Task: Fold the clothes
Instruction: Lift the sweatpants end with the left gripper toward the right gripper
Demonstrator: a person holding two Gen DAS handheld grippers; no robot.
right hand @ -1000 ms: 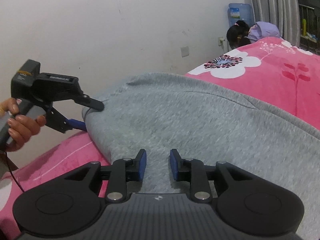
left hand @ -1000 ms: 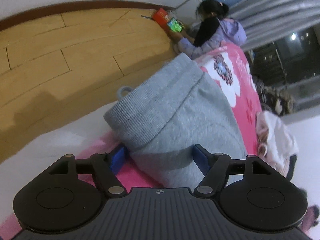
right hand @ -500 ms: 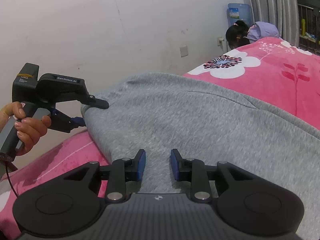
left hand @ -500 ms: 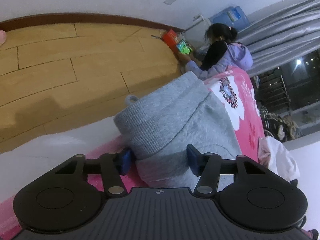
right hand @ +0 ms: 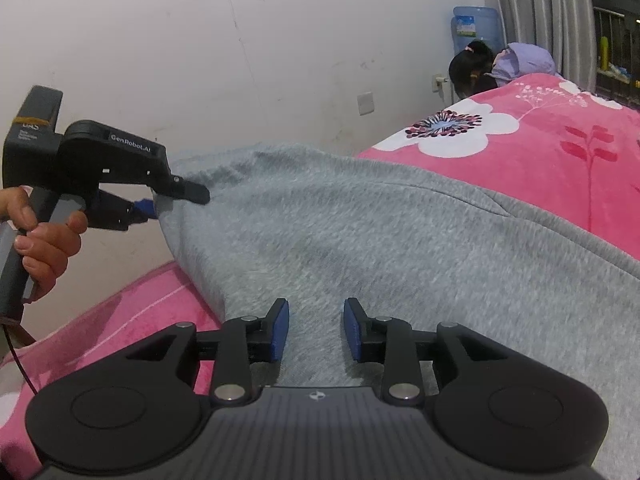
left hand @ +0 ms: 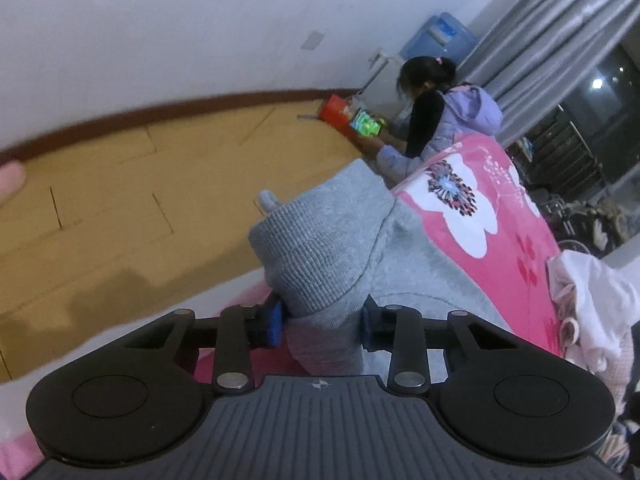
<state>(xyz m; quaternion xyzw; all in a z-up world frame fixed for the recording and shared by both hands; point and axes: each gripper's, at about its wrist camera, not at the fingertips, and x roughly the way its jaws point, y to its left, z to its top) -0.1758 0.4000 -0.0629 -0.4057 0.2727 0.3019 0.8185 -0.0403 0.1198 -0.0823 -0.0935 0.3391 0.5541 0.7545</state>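
Grey sweatshirt (right hand: 380,248) lay spread over the bed's pink flowered blanket (right hand: 560,148), one ribbed edge lifted off it. On the left, a hand (right hand: 44,236) gripped the left tool (left hand: 322,320), its blue pads clenched on that ribbed hem (left hand: 316,256), the fabric bunched between them. Further right, the right tool (right hand: 316,330) sat over the flat grey cloth with its pads parted, grasping nothing. Beyond the bed's far corner a person in a lilac jacket (left hand: 452,120) sat by the wall with a lit screen (left hand: 365,123).
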